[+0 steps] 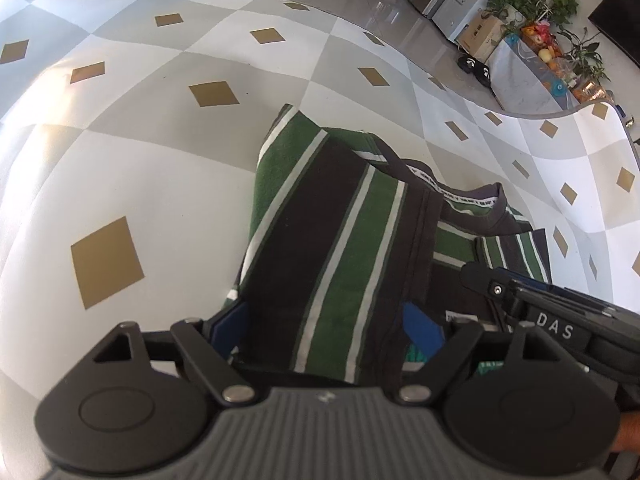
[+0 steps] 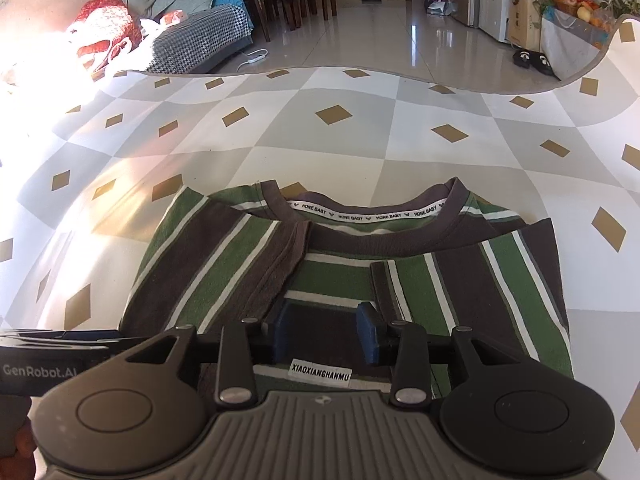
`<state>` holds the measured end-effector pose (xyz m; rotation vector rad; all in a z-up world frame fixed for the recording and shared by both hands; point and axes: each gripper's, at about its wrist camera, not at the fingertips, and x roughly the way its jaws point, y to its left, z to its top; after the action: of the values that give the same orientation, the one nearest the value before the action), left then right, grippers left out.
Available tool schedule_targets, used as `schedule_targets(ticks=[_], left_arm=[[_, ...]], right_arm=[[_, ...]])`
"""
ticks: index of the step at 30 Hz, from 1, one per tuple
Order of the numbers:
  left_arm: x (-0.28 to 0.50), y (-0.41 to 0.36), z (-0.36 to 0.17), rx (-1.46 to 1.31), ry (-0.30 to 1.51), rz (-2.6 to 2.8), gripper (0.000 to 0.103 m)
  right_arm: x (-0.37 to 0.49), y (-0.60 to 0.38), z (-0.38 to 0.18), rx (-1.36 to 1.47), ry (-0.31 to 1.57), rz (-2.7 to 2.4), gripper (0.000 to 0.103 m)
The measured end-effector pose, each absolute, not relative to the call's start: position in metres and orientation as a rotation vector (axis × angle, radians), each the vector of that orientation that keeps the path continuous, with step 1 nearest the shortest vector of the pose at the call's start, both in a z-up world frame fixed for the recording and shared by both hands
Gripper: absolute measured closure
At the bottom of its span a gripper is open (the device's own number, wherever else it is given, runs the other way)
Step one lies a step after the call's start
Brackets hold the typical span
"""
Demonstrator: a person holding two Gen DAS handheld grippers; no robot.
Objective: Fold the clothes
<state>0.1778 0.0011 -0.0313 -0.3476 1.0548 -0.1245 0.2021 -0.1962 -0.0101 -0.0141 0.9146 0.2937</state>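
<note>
A checkered mat (image 2: pixel 328 148) in white and grey with gold diamonds spreads ahead of both pairs of jaws. On it lies a green, brown and white striped shirt (image 2: pixel 460 280), sleeves folded inward, collar at the far end (a tape inside reads "HONE BABY"). The left gripper (image 1: pixel 326 326) stands released, its blue pads wide apart with shirt fabric running between them. The right gripper (image 2: pixel 325 332) is also released, pads apart over the shirt's near hem, beside a small white label (image 2: pixel 320 376).
</note>
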Motion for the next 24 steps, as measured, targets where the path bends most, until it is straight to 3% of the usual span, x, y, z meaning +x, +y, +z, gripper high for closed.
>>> schedule_targets(ticks=[6,24], left_arm=[[0.172,-0.016,-0.031,-0.261,1.063,-0.109,0.000],[0.095,-0.049,0.014,-0.034,1.066,-0.132,0.000]], right_arm=[[0.184,-0.207,0.006,-0.001,0.962,0.266,0.060],[0.141,-0.279,0.043,0.069,0.995,0.219,0.055]])
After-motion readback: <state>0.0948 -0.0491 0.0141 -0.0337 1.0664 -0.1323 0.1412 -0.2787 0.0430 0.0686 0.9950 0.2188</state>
